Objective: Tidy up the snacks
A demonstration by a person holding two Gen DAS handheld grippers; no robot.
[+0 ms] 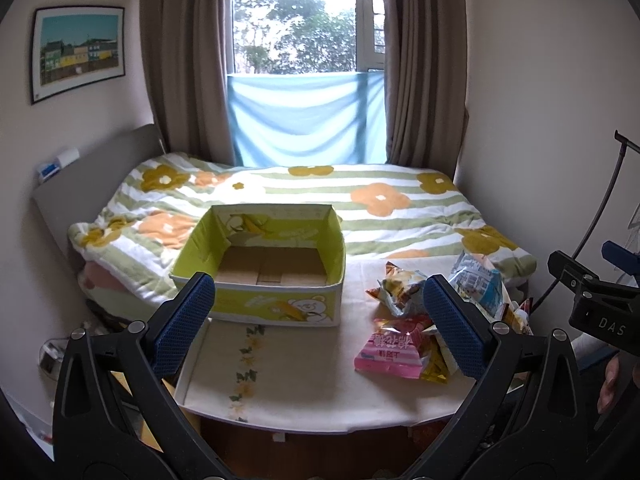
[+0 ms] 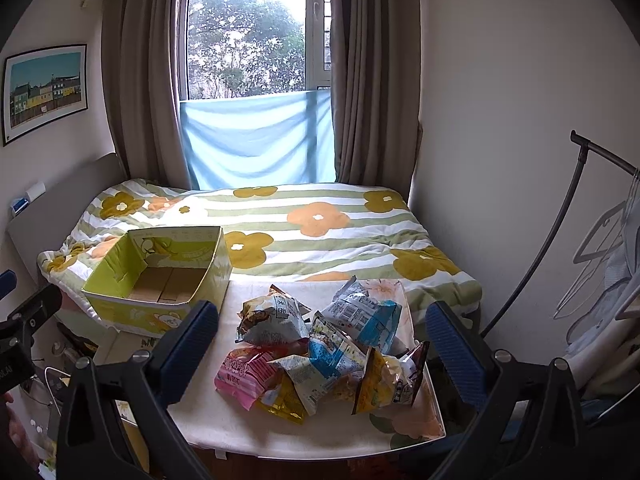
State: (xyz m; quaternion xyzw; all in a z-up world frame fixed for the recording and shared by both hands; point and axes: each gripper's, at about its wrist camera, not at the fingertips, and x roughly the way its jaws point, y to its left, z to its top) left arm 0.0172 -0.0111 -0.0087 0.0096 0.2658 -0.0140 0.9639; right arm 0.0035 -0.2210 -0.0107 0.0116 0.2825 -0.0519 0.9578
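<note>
Snack packets (image 2: 320, 356), a loose heap of crinkly foil and plastic bags in pink, yellow, blue and white, lie on the right half of the white cloth-covered tabletop (image 2: 224, 420), and not one of them is in the yellow-green open-topped cardboard box (image 2: 160, 280) yet. That box sits at the far left corner of the tabletop, up against the striped floral quilt on the bed (image 2: 320, 224), its brown floor bare.

Both tools hang above the near edge with nothing in them. The left gripper (image 1: 320, 328) has its jaws spread wide, facing the gap between box and heap; the right gripper (image 2: 324, 352) is equally agape, with the heap framed between its blue pads (image 2: 192, 340).

From where I stand, the trouble looks likely to come from the heap itself. The bags overlap and lean on each other (the pink packet (image 2: 244, 376) is tucked partly under its neighbours), so a pinch on one may drag a second along and spill it off the tabletop's near or right edge. The puffy, slippery wrappers could also squirt out of a pinch taken at the belly instead of at a crimped seam. Then the box: it looks light and rests beside soft bedding, so a packet dropped against its wall, or a jaw bumping its rim, may shove it towards the bed or tip it.
</note>
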